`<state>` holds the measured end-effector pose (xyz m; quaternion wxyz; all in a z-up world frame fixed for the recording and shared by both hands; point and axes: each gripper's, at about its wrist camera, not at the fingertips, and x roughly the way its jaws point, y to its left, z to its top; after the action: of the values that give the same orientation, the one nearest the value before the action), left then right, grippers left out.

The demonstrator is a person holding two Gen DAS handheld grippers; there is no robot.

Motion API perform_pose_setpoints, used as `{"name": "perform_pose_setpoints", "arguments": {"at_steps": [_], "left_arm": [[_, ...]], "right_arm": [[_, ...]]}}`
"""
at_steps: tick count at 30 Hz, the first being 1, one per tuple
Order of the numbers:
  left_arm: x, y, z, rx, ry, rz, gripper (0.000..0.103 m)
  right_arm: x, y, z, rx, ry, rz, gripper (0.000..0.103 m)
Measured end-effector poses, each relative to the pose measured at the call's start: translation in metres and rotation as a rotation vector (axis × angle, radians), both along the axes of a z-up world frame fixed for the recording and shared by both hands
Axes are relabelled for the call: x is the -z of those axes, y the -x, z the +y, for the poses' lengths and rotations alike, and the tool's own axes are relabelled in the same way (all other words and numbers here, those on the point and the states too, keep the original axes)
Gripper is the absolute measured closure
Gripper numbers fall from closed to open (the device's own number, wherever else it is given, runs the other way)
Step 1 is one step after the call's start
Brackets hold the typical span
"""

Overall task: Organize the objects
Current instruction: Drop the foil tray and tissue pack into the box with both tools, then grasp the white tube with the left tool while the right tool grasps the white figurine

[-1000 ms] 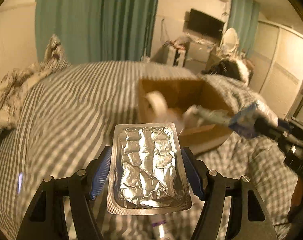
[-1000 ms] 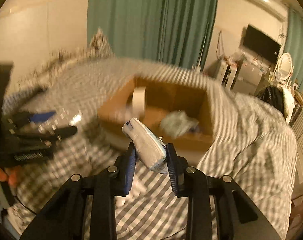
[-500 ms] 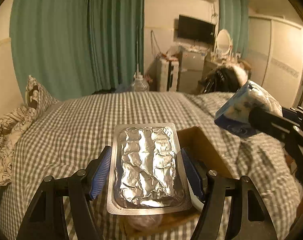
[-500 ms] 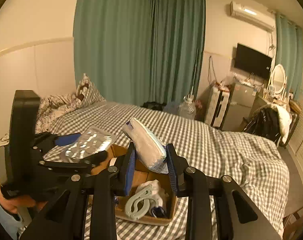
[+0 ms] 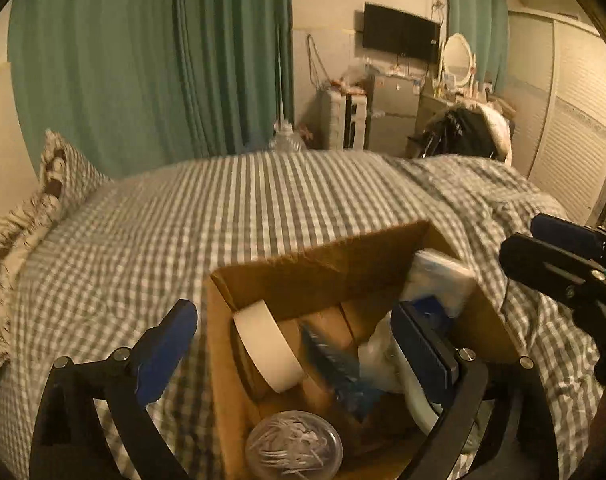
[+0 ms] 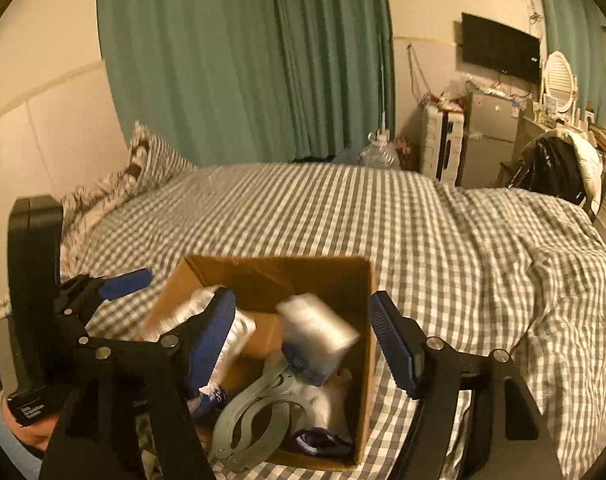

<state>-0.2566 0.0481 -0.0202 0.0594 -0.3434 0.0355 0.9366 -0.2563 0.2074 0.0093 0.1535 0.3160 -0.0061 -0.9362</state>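
A brown cardboard box [image 5: 323, 264] [image 6: 355, 276] stands on the checked bed. My left gripper [image 5: 299, 344] is open and empty over the box's near side. My right gripper [image 6: 303, 336] is open and empty above the box. The blue-and-white pack [image 6: 315, 332] [image 5: 439, 284] is blurred, in the air between the right fingers, inside the box mouth. The silver foil blister pack [image 6: 223, 320] lies blurred in the box's left part. Also in the box are a roll of white tape [image 5: 271, 344], a round clear tub of clips [image 5: 293, 450] and large grey clamps [image 6: 259, 412].
The grey-checked duvet [image 6: 383, 216] covers the bed all around the box. Pillows [image 5: 43, 184] lie at the far left. Green curtains, a wall TV, a small fridge and a chair with clothes stand beyond the bed.
Both grippers have opened. The foil blister pack has left the left gripper and the blue-and-white pack has left the right gripper; both are now in the box. Both cameras have tilted down towards the box.
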Motion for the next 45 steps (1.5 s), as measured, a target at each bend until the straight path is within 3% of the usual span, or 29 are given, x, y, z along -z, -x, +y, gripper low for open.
{"name": "perform_pose_setpoints", "arguments": {"at_steps": [13,17,21,26,31,37,40,42,44,45], "left_arm": [[-0.088,-0.091,-0.037,-0.041,-0.061,0.11,0.003],[-0.1,-0.124,-0.045,-0.051,-0.074,0.141,0.003],[-0.093,-0.153,-0.045,-0.041,-0.058,0.155,0.003],[-0.051,-0.169,-0.05,-0.068,-0.049,0.095,0.003],[0.022,-0.16,-0.057,-0.119,-0.081,-0.057,0.003],[0.099,-0.15,-0.049,-0.116,-0.004,-0.214,0.003],[0.113,-0.153,-0.038,-0.089,0.053,-0.237,0.004],[0.12,-0.155,-0.03,-0.044,0.059,-0.257,0.01],[0.135,-0.156,-0.023,0.006,0.05,-0.318,0.033],[0.144,-0.156,-0.019,0.028,0.055,-0.354,0.037]], "right_arm": [[-0.087,-0.11,-0.001,0.009,-0.099,0.154,0.023],[-0.102,-0.145,-0.005,0.017,-0.124,0.185,0.017],[-0.092,-0.169,-0.006,0.07,-0.169,0.178,0.014],[-0.047,-0.176,-0.003,0.117,-0.159,0.102,0.013],[0.023,-0.167,-0.003,0.122,-0.135,-0.009,0.013],[0.09,-0.153,-0.015,0.106,-0.179,-0.123,0.013],[0.1,-0.151,-0.017,0.094,-0.176,-0.15,0.013],[0.1,-0.152,-0.017,0.095,-0.178,-0.149,0.013],[0.098,-0.152,-0.017,0.099,-0.174,-0.143,0.013],[0.098,-0.152,-0.016,0.1,-0.172,-0.141,0.013]]}}
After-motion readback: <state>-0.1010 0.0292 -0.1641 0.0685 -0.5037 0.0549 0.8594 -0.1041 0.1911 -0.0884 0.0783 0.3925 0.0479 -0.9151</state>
